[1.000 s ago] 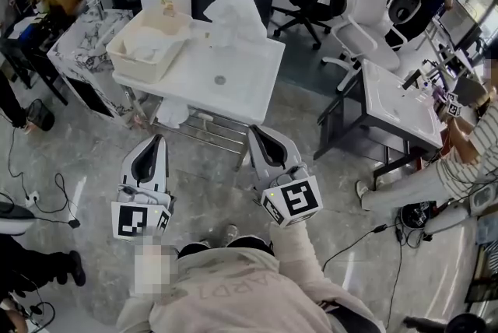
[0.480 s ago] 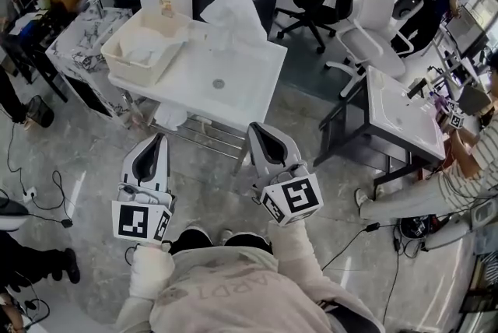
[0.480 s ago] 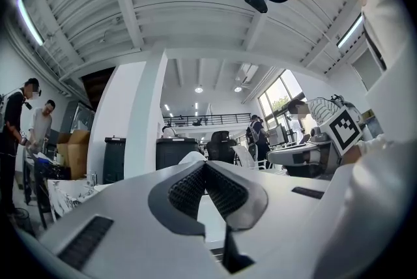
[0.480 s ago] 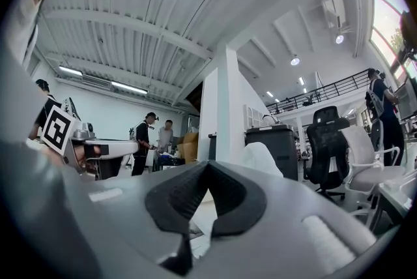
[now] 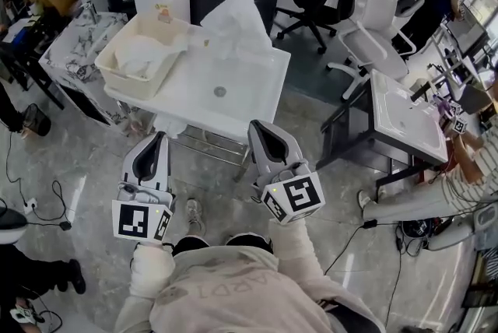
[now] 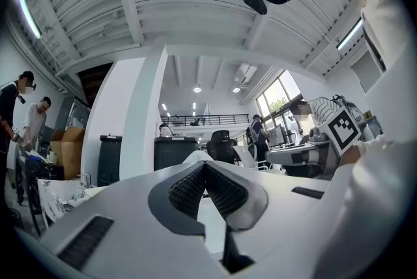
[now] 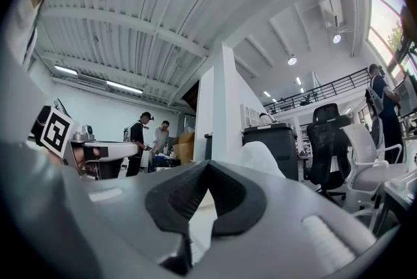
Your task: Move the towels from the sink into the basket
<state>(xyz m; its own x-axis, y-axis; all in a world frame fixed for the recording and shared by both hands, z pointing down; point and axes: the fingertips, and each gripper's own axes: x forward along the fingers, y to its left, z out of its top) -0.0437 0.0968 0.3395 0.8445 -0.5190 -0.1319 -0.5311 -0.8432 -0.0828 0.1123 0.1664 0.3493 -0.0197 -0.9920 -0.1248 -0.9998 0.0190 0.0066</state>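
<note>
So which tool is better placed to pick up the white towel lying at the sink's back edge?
Probably right: the right tool points almost straight at the towel, while the left tool sits nearer the basket. Both are shut and empty.

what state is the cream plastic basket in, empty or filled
Not empty: the cream rectangular plastic basket holds crumpled white towel cloth, seen in the head view.
</note>
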